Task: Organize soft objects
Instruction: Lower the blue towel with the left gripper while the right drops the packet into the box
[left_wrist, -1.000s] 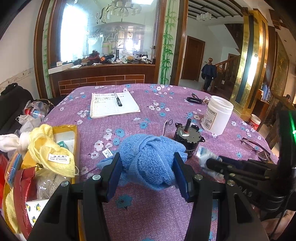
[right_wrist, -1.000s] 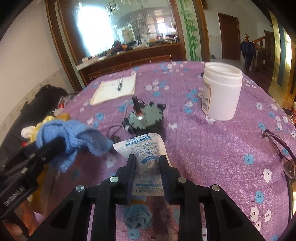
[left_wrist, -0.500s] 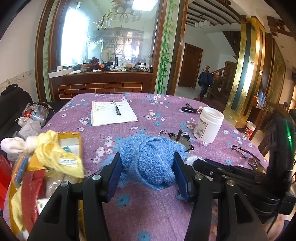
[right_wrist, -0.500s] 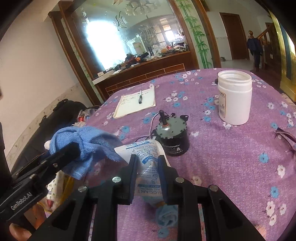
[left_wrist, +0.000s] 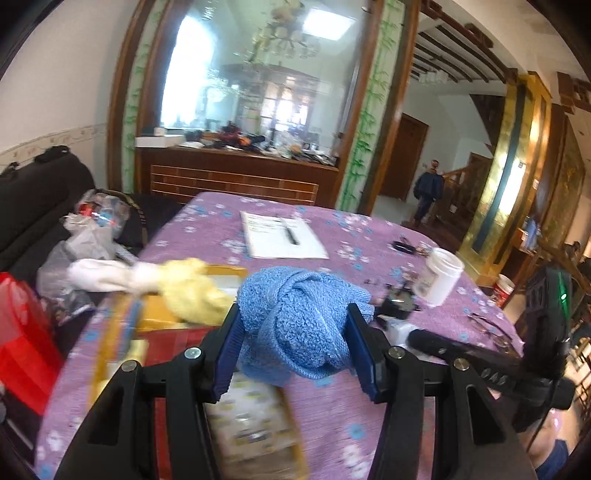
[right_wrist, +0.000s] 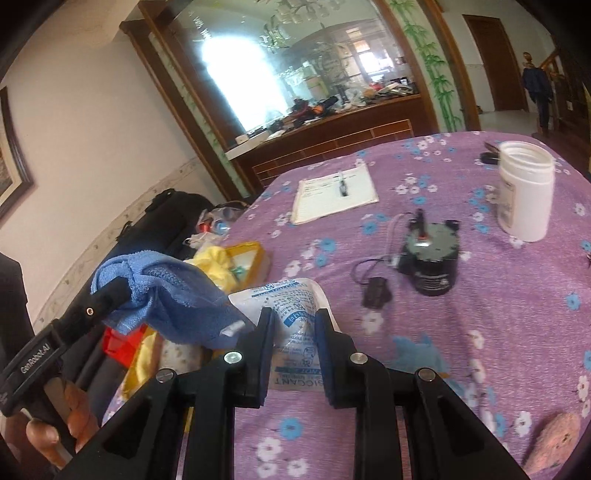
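My left gripper (left_wrist: 295, 347) is shut on a bunched blue towel (left_wrist: 299, 325), held above the purple flowered tablecloth (left_wrist: 354, 258) beside a yellow box (left_wrist: 236, 271). In the right wrist view that same blue towel (right_wrist: 166, 295) hangs from the left gripper's black finger (right_wrist: 107, 299) at the left. My right gripper (right_wrist: 293, 350) is shut on a white desiccant pouch (right_wrist: 291, 306) with blue print, lifted off the cloth. A yellow cloth (left_wrist: 192, 288) and a white cloth (left_wrist: 107, 275) lie over the box's far end.
A black motor (right_wrist: 430, 258) with a wire, a white jar (right_wrist: 524, 192), a notepad with a pen (right_wrist: 336, 192) and glasses (left_wrist: 484, 323) lie on the table. A red bag (left_wrist: 22, 339) and plastic bags (left_wrist: 85, 236) sit left of it.
Both grippers rose and swung left towards the yellow box, each keeping its load. The blue towel now hangs nearer the box, and the pouch is clear of the cloth.
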